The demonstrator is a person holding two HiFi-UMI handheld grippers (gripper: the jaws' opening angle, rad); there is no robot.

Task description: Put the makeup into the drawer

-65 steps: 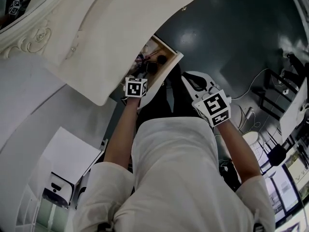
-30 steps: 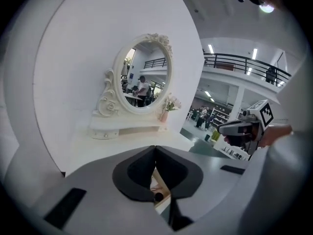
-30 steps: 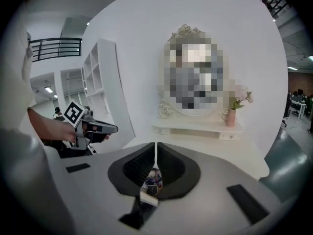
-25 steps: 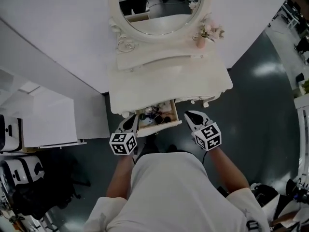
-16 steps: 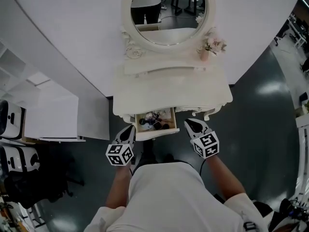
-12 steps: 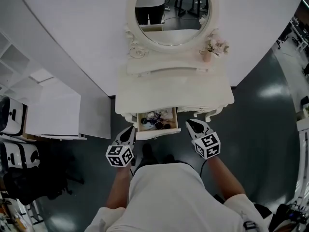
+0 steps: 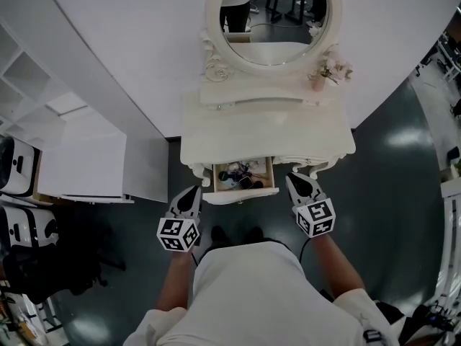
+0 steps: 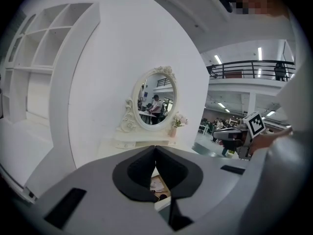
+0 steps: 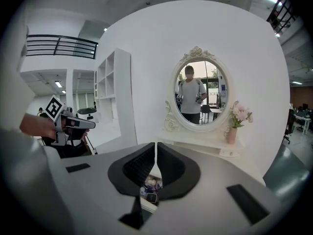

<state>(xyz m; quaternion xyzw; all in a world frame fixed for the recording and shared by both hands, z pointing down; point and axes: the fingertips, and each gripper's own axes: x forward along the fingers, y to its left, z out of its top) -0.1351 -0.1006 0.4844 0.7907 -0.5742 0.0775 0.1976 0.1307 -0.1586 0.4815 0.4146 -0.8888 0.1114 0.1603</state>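
The white dressing table (image 7: 266, 132) has its middle drawer (image 7: 241, 191) pulled out. Several small makeup items (image 7: 241, 174) lie jumbled inside it. In the head view my left gripper (image 7: 189, 195) hangs just left of and below the drawer front, and my right gripper (image 7: 297, 183) just right of it. Neither touches the drawer. In the left gripper view the left gripper (image 8: 155, 148) has its jaws together with nothing held, and the drawer (image 8: 159, 185) shows beneath the tips. My right gripper (image 9: 156, 146) is likewise shut and empty, with the makeup (image 9: 149, 184) below it.
An oval mirror (image 7: 272, 13) and a pink flower vase (image 7: 317, 79) stand at the back of the table. White shelving (image 7: 79, 157) sits to the left, with black-and-white equipment (image 7: 18, 171) beyond it. Dark floor surrounds the table.
The head view has swung round to face the dressing table squarely. Both shut grippers have drawn back a little from the drawer front, the left more. The drawer stays open.
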